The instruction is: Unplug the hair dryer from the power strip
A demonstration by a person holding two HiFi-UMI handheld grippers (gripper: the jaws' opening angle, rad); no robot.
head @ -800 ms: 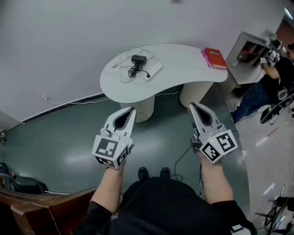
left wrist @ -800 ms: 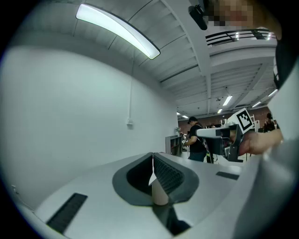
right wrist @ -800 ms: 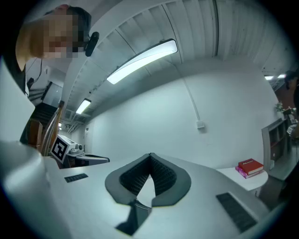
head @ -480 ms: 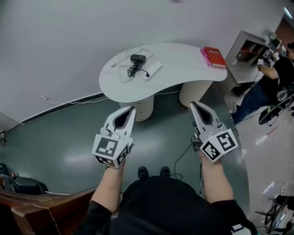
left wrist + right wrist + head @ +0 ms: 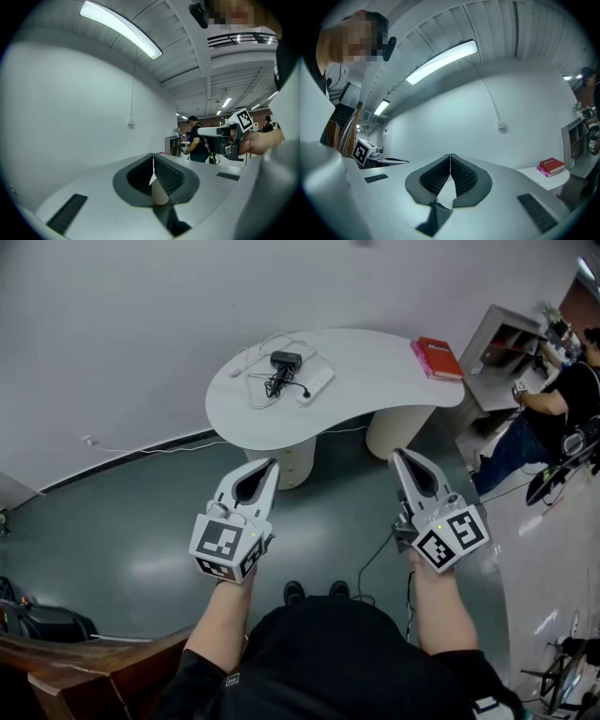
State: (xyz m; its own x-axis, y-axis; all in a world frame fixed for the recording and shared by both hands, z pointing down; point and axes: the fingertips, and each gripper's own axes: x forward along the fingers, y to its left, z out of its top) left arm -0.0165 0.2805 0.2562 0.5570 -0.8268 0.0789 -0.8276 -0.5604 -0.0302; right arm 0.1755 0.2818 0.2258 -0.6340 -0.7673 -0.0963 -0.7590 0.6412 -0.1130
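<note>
On the white curved table [image 5: 375, 371] ahead of me lies the black hair dryer [image 5: 284, 360], its dark cord [image 5: 277, 383] bunched beside the white power strip [image 5: 315, 382]. Both grippers hang well short of the table, above the floor. My left gripper [image 5: 271, 464] is shut with nothing in it, its ribbed pads meeting [image 5: 153, 157]. The right gripper [image 5: 396, 456] is likewise shut and empty [image 5: 450, 157]. Neither gripper view shows the dryer or the strip.
A red book [image 5: 438, 357] lies at the table's right end, also seen as the red book [image 5: 553, 165]. A shelf unit [image 5: 506, 338] and a seated person [image 5: 562, 399] are at the far right. A cable [image 5: 373, 563] trails over the floor by my feet.
Both grippers have kept their place and stayed shut. The person at the far right has shifted an arm; the view has drifted only slightly.
</note>
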